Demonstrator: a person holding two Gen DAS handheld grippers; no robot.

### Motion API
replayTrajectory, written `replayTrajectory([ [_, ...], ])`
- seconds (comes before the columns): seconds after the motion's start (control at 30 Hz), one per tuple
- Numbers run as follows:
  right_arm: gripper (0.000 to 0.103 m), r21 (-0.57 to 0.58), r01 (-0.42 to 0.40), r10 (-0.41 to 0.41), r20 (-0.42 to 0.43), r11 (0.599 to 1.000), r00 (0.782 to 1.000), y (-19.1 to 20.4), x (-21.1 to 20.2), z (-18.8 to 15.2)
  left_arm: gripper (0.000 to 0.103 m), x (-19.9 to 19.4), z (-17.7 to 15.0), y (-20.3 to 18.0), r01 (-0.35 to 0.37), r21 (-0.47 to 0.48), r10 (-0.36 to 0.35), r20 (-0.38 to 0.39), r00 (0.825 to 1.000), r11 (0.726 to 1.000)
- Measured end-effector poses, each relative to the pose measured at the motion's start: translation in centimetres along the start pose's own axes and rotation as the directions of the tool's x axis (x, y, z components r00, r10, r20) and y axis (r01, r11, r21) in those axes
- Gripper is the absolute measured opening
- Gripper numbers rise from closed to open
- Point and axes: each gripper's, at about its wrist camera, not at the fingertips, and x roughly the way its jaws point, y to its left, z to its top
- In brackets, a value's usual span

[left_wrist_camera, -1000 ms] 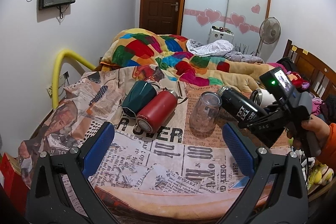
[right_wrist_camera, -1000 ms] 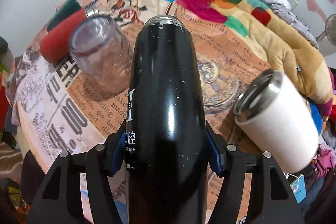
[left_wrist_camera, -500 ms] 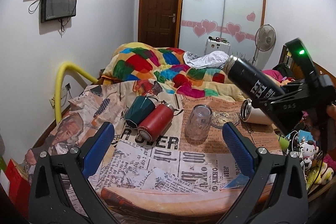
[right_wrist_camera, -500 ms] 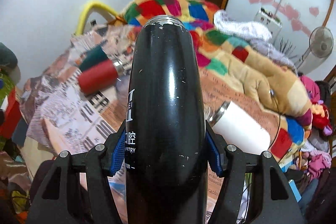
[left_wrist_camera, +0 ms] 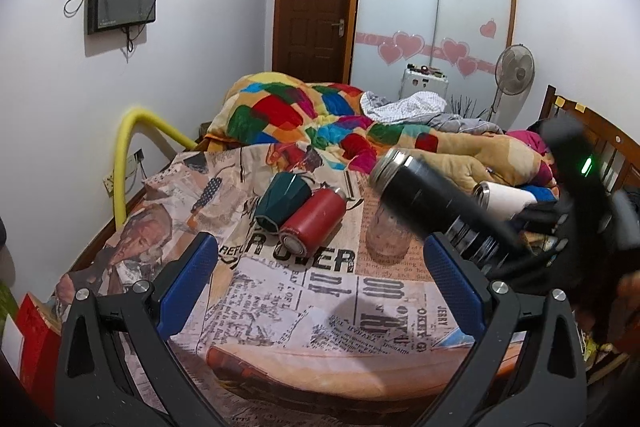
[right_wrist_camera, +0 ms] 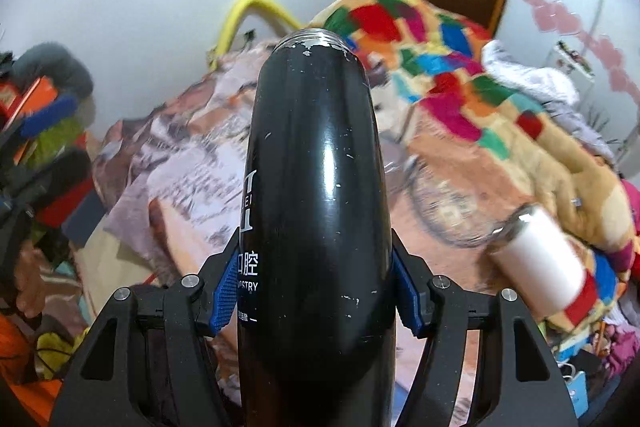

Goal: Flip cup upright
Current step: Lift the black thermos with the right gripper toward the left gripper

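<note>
My right gripper (right_wrist_camera: 316, 299) is shut on a black metal flask (right_wrist_camera: 316, 187) and holds it in the air above the newspaper-print sheet (left_wrist_camera: 280, 291), tilted, silver mouth pointing away. The flask (left_wrist_camera: 432, 203) also shows in the left wrist view, slanting up to the left over the bed's right side. My left gripper (left_wrist_camera: 320, 275) is open and empty, low at the bed's near edge. A clear glass cup (left_wrist_camera: 386, 235) stands mouth-down behind the flask. A white cup (left_wrist_camera: 504, 199) lies on its side at the right.
A red bottle (left_wrist_camera: 312, 223) and a dark green cup (left_wrist_camera: 282, 201) lie on their sides at the sheet's middle. A colourful quilt (left_wrist_camera: 320, 119) is heaped behind. A yellow padded rail (left_wrist_camera: 124, 163) stands at the left. A wooden headboard (left_wrist_camera: 600, 135) is at the right.
My right gripper has lifted the black flask off the bed, then swung it down and leftward toward the middle. The left gripper has stayed open and drawn back slightly.
</note>
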Motion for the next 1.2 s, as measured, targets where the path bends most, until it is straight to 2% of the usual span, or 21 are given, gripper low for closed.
replayTrajectory([
  [0.2,0.061,-0.026,-0.020,0.017,-0.118,0.999,0.993,0.5,6.6,-1.8,0.103,1.1,-0.6,0.5,-0.004,0.000,0.004,-0.031,1.000,1.000],
  [0.43,0.061,-0.056,0.013,-0.022,-0.165,0.998,0.986,1.2,9.3,-3.0,0.103,2.7,-1.3,0.8,-0.001,0.002,0.001,-0.064,0.998,1.000],
  [0.8,0.061,-0.080,0.036,-0.051,-0.193,0.996,0.980,1.7,10.2,-3.3,0.103,4.0,-1.9,1.2,-0.002,-0.008,0.001,-0.106,0.994,1.000],
  [0.97,0.061,-0.085,0.030,-0.046,-0.195,0.996,0.980,1.9,9.8,-3.1,0.103,4.8,-2.1,1.9,-0.004,-0.045,-0.002,-0.140,0.990,0.999],
  [1.2,0.062,-0.067,0.017,-0.025,-0.126,0.998,0.992,1.8,5.8,-3.4,0.103,7.1,-2.8,2.7,0.026,-0.127,-0.056,-0.245,0.968,0.992],
])
